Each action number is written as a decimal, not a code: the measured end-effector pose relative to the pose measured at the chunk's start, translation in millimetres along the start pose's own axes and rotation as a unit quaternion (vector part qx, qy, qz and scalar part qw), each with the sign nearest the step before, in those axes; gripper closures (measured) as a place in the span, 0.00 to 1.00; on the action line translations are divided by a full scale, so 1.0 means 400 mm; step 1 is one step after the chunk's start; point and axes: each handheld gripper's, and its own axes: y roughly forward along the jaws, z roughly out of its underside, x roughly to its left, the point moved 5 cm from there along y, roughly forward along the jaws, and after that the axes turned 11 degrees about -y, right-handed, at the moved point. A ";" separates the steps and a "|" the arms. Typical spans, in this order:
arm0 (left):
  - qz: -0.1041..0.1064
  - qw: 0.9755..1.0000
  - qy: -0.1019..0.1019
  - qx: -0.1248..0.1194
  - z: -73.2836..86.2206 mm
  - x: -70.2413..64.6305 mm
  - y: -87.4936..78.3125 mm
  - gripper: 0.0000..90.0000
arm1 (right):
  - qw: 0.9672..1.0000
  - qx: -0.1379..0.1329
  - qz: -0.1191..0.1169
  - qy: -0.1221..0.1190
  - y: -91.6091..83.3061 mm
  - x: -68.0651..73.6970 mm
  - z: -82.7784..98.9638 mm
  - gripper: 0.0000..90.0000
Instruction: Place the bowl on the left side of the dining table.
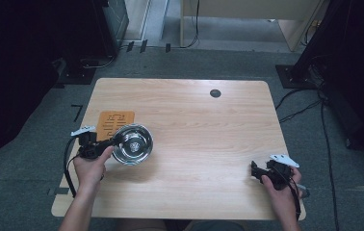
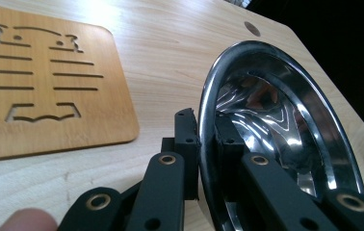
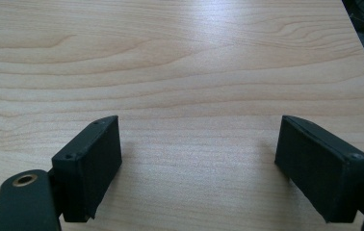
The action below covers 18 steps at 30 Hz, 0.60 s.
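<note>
A shiny steel bowl (image 1: pixel 133 144) sits on the wooden table (image 1: pixel 209 125) at the left, tipped a little. My left gripper (image 1: pixel 113 144) is shut on the bowl's near-left rim. In the left gripper view one jaw is outside the bowl (image 2: pixel 286 115) and the other inside, both pressed to the rim under my left gripper (image 2: pixel 208 137). A brown wooden trivet (image 1: pixel 114 122) with cut-out slots lies flat just behind the bowl, also the trivet (image 2: pixel 40 82) to the jaws' left. My right gripper (image 1: pixel 255 171) rests open near the front right edge; my right gripper (image 3: pixel 199 163) holds nothing.
A small dark round hole (image 1: pixel 214 93) marks the table's far side. Black stands and cables (image 1: pixel 315 96) lie on the grey floor around the table. Bare wood spans the middle.
</note>
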 end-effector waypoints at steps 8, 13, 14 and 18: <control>-0.007 1.000 -0.013 -0.010 -0.022 0.020 0.006 0.94 | 1.000 0.000 0.000 -0.001 0.000 0.000 0.000 0.18; -0.011 1.000 -0.018 -0.014 -0.032 0.030 0.008 0.94 | 1.000 0.000 0.000 -0.001 0.000 0.000 0.000 0.18; -0.015 1.000 -0.018 -0.017 -0.035 0.032 0.010 0.94 | 1.000 0.000 0.000 -0.001 0.000 0.000 0.000 0.18; -0.019 0.999 -0.020 -0.021 -0.043 0.037 0.012 0.94 | 1.000 0.000 0.000 -0.001 0.000 0.000 0.000 0.18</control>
